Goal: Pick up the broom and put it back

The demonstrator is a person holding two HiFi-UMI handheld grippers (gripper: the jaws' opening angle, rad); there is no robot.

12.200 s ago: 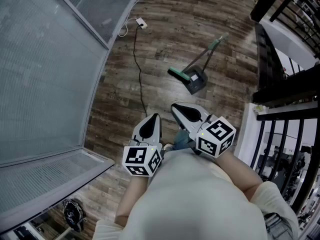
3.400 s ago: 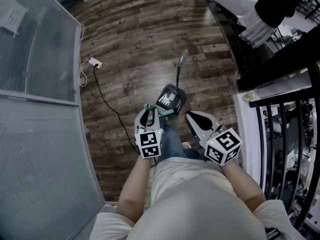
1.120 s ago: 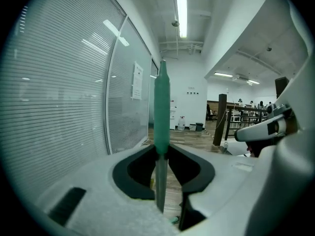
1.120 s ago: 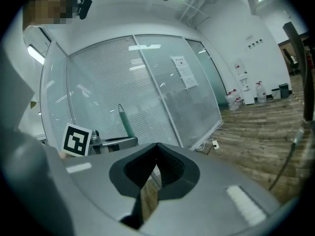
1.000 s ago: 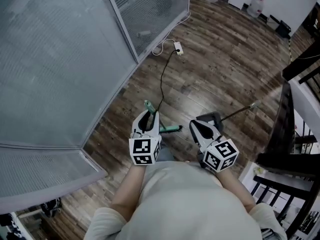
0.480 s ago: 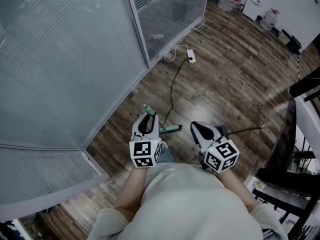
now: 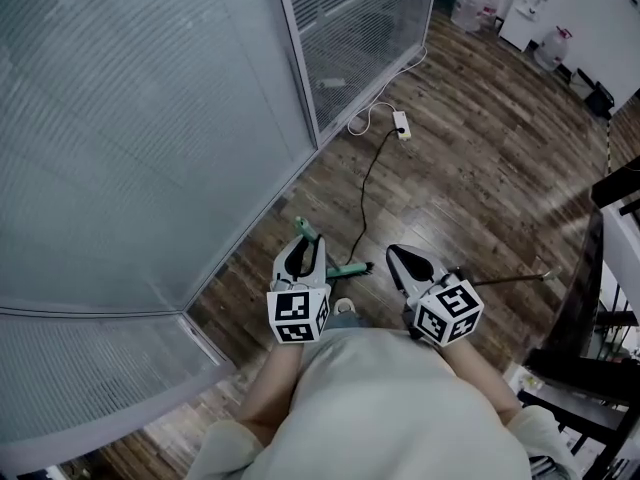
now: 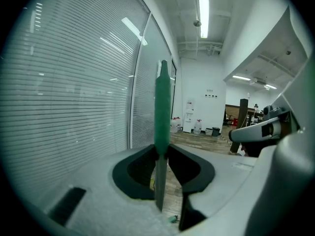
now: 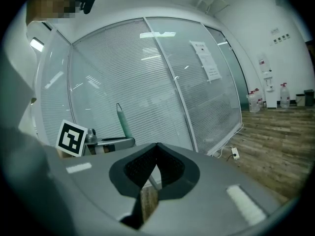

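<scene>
Left gripper (image 7: 300,251) (image 8: 161,149): jaws part-way closed, clamped on the broom's (image 8: 162,107) green handle, which stands upright between them.
Right gripper (image 7: 405,258) (image 9: 156,146): jaws pinched on a thin rod (image 7: 510,279) (image 9: 153,181) that runs out to the right above the floor (image 7: 470,158).
Broom (image 7: 350,267): held off the floor in front of the person, near the glass wall (image 7: 150,148).

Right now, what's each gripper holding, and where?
Left gripper clamps the broom where green grip meets grey shaft. Right gripper grips a thin grey rod, identity unclear.
</scene>
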